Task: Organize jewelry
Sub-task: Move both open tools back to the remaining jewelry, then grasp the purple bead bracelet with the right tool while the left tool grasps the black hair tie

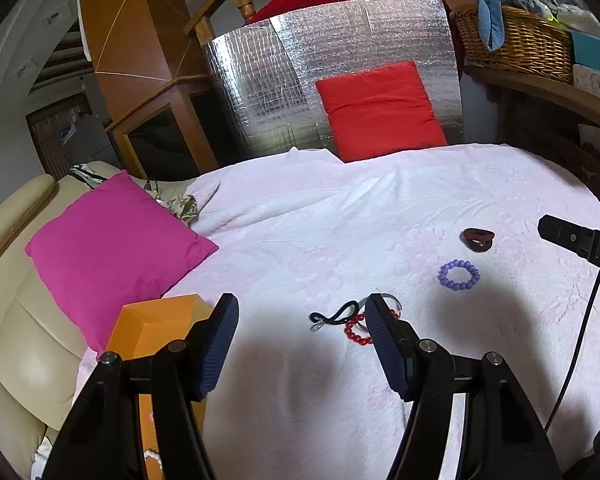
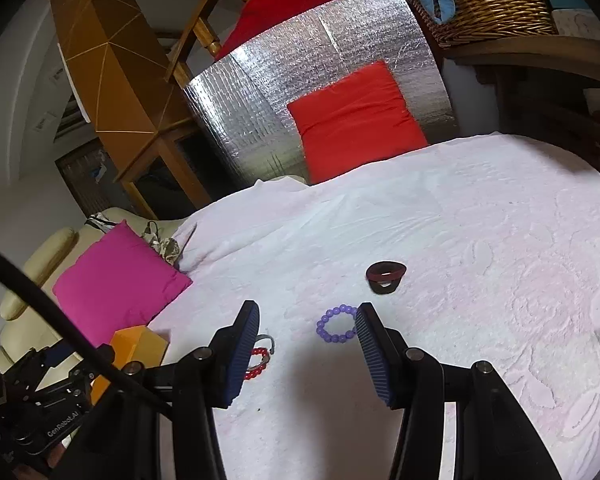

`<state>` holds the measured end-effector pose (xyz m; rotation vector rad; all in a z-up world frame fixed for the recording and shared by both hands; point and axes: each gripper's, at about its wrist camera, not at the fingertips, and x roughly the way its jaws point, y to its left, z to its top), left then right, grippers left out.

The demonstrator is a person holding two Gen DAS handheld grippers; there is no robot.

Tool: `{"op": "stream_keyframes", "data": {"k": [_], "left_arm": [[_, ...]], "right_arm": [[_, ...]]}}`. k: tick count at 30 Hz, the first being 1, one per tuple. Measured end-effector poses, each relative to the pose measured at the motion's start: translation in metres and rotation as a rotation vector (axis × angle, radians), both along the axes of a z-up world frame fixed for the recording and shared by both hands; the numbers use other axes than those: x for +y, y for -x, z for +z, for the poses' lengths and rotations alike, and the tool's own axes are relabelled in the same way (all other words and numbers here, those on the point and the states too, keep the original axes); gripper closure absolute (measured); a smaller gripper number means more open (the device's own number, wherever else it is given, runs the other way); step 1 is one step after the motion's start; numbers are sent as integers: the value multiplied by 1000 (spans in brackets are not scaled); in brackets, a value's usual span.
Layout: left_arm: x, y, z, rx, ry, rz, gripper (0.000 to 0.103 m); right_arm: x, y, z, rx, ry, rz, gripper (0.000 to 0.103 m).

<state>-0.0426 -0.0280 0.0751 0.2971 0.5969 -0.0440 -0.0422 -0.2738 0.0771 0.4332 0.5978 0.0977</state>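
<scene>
Left gripper (image 1: 302,320): fingers spread, empty. Red bracelet (image 1: 354,330) just inside right finger, partly hidden behind it; orange box (image 1: 156,326) behind left finger.
Right gripper (image 2: 306,330): fingers spread, empty. Purple bracelet (image 2: 337,325) touching right finger's inner side; dark ring (image 2: 385,276) beyond, on white cloth (image 2: 460,240).

White bedspread (image 1: 340,208), cream sofa (image 1: 16,320)

Left wrist view: low over the bed (image 1: 340,208), near the orange box (image 1: 156,328), facing the red cushion (image 1: 380,108). Right wrist view: further right, close above the purple bracelet (image 2: 337,326), facing likewise. Both share the bracelet (image 1: 459,275), cushion (image 2: 356,120) and box (image 2: 140,346).
</scene>
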Motion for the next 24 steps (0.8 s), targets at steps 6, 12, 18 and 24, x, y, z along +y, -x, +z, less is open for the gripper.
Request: {"op": "stream_keyframes", "data": {"k": [6,12,18,24], "left_arm": [[-4,-10,-8,15,6,-4,36],[-7,-19,-17,30,14,-10,36],[-7,-30,-26,45,22,-15,36],[-5,-40,-35,57,29,-11,36]], "right_arm": [[1,-5,-3,19,14,-4,48],[1,-11,-9,39,24,-13,48],[2,-19,-16,66,42,-25,48],[1,-30,-23,90,44,-35,48]]}}
